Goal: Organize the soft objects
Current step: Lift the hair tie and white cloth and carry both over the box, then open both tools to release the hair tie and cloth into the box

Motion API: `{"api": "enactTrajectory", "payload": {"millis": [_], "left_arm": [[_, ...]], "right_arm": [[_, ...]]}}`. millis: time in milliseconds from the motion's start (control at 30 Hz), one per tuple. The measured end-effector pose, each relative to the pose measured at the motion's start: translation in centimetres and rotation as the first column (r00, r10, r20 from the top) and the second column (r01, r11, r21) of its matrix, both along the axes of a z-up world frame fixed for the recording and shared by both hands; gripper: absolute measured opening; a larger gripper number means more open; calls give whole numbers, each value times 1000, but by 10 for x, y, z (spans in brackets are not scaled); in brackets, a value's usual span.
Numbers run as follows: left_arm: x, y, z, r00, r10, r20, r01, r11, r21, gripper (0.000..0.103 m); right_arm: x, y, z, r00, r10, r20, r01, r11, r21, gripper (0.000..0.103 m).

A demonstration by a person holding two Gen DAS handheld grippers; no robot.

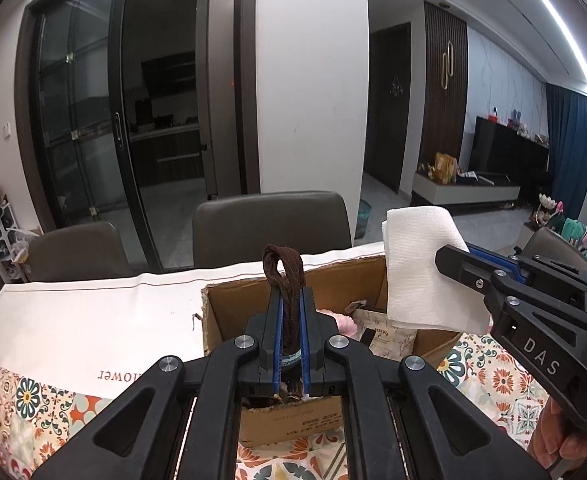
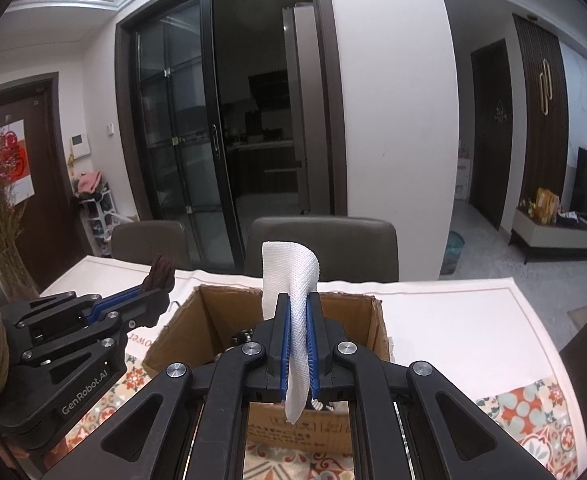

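Observation:
My left gripper (image 1: pixel 291 296) is shut on a brown knitted cloth (image 1: pixel 283 268) that loops up above the fingertips, held over the open cardboard box (image 1: pixel 221 320). My right gripper (image 2: pixel 297 300) is shut on a white woven cloth (image 2: pixel 291 272) that curls above the tips and hangs down between the fingers, over the same box (image 2: pixel 369 320). In the left wrist view the right gripper (image 1: pixel 449 258) comes in from the right with the white cloth (image 1: pixel 421 268). In the right wrist view the left gripper (image 2: pixel 159 294) sits at the left with the brown cloth (image 2: pixel 161 272).
The box holds a pink soft item (image 1: pixel 345 324) and a printed pouch (image 1: pixel 389 338). It stands on a table with a white runner (image 1: pixel 93 320) and a patterned cloth (image 1: pixel 33 400). Two grey chairs (image 1: pixel 271 224) stand behind the table.

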State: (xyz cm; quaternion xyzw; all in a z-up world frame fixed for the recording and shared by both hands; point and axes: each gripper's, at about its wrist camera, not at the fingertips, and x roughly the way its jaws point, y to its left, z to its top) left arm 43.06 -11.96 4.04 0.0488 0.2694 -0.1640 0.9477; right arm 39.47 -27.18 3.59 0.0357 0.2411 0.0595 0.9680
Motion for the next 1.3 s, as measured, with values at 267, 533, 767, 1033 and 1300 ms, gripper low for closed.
{"api": "enactTrajectory", "payload": {"millis": [267,533,767,1033,1300], "left_arm": [[26,-5,-16,996,-29,-87,31,999,24,9],[54,-8,-40,978,-45,-203,54,998,37,9],[66,-14,-60,956,-65,-286,85,995,58,10],[71,-16,-74,942,-50,-331,80,994,79,31],[70,-12,-69,944,-18,-328,49,995,86,53]], "right_arm": [[32,-7,-20,994,23,-103,-20,999,34,9],[56,-5,-45,977,49,-206,-41,998,44,9],[69,-7,-66,954,74,-290,-61,997,53,9],[77,-6,-77,936,78,-343,-70,997,35,12],[79,-9,-73,939,68,-338,-61,998,34,44]]}}
